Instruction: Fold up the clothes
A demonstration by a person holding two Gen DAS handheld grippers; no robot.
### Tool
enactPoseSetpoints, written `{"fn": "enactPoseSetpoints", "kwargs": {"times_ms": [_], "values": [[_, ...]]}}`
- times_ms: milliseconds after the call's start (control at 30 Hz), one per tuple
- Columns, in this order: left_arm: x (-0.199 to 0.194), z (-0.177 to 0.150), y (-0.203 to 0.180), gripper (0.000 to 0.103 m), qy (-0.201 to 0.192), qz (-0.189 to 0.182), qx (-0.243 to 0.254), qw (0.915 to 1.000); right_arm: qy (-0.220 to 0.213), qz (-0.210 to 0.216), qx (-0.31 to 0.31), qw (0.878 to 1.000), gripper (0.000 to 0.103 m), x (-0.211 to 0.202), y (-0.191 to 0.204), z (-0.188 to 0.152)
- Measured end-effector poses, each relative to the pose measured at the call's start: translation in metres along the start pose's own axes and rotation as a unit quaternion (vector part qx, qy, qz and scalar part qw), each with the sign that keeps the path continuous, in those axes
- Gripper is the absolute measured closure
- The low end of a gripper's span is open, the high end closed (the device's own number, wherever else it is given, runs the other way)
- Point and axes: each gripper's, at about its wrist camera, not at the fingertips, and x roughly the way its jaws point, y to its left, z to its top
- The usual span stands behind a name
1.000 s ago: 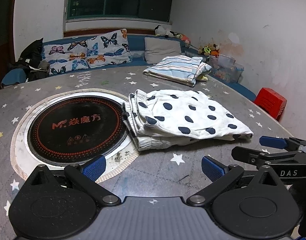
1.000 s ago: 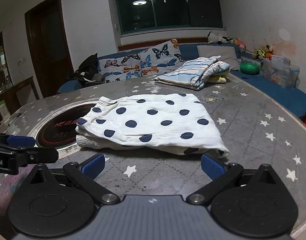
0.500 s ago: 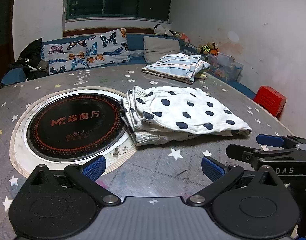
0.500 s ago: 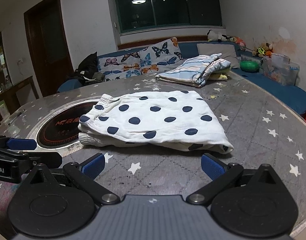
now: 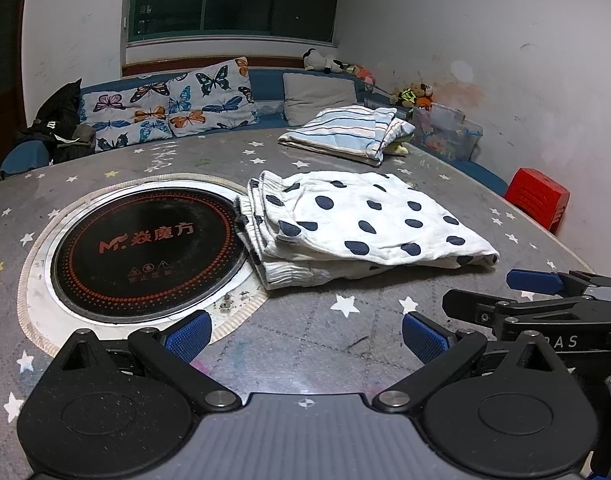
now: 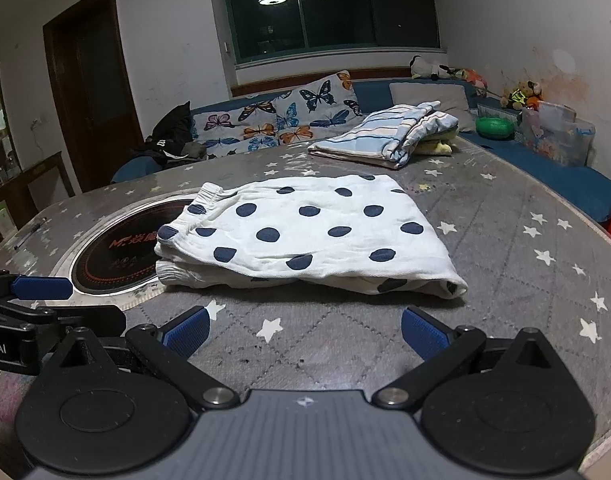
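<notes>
A white garment with dark blue dots [image 5: 357, 224] [image 6: 305, 236] lies folded flat on the grey star-patterned table [image 5: 305, 328] [image 6: 505, 272], its elastic waistband toward the black cooktop. Behind it, at the table's far side, rests a folded blue-striped garment [image 5: 345, 136] [image 6: 389, 132]. My left gripper [image 5: 307, 332] hovers open over bare table in front of the dotted garment, holding nothing. My right gripper [image 6: 303, 332] is also open and empty, a short way back from the garment's near fold. In the left wrist view the right gripper [image 5: 545, 296] shows at the right edge; the left gripper [image 6: 33, 300] appears at the left of the right wrist view.
A round black induction cooktop [image 5: 145, 248] [image 6: 117, 248] is set into the table left of the dotted garment. A blue sofa with butterfly cushions [image 5: 169, 104] runs behind the table. A red stool [image 5: 539, 200] and a clear storage box [image 5: 445, 132] stand at the right.
Both grippers have drawn back from the dotted garment, which now sits a little farther away in both views. The garment itself has not moved and both grippers stay open.
</notes>
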Motion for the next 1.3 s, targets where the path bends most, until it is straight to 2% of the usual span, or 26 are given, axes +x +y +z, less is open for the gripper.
{"fn": "enactPoseSetpoints", "kwargs": {"times_ms": [600,1300], "values": [[-0.001,0.006,-0.006,0.0,-0.005,-0.006,0.011,0.9999,-0.003,0.0,0.005,1.0,0.0,0.0,-0.001,0.0],[0.02,0.018,-0.003,0.0,0.009,-0.01,0.017,0.9998,0.012,-0.006,0.001,1.0,0.0,0.02,-0.004,0.01]]}}
